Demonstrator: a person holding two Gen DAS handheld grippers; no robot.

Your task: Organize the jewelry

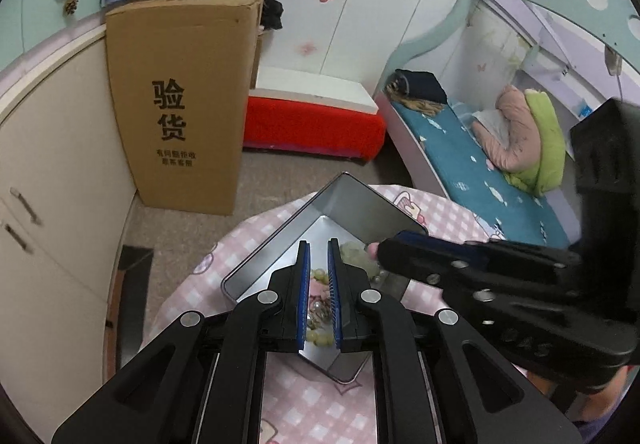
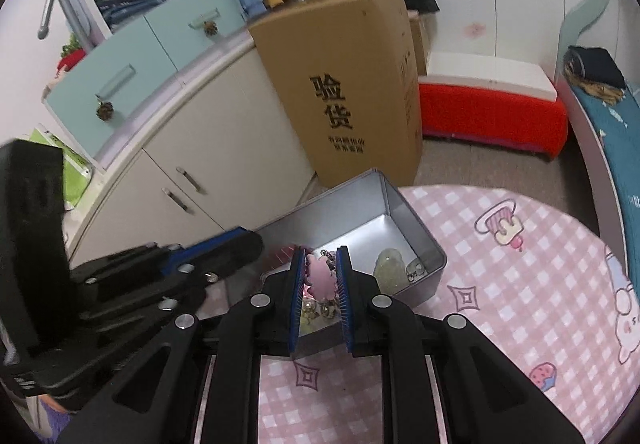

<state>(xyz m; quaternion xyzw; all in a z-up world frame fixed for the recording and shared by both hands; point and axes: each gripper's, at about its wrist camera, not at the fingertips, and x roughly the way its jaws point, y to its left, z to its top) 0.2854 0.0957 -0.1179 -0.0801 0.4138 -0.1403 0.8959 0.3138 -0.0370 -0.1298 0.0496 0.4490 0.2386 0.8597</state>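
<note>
Right gripper (image 2: pixel 320 268) jaws pinching pink charm (image 2: pixel 320 276) above tin (image 2: pixel 424 244); left gripper (image 1: pixel 319 264) jaws narrow, empty. Risk: slipping out, snagging beads (image 1: pixel 320 338) beneath.

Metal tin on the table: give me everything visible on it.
The metal tin is a rectangular, open-topped box of shiny silver metal with rounded corners, upright on the pink checked tablecloth. Inside lie pale green beads and small trinkets. Both grippers reach over it; the right gripper holds a pink charm.
</note>
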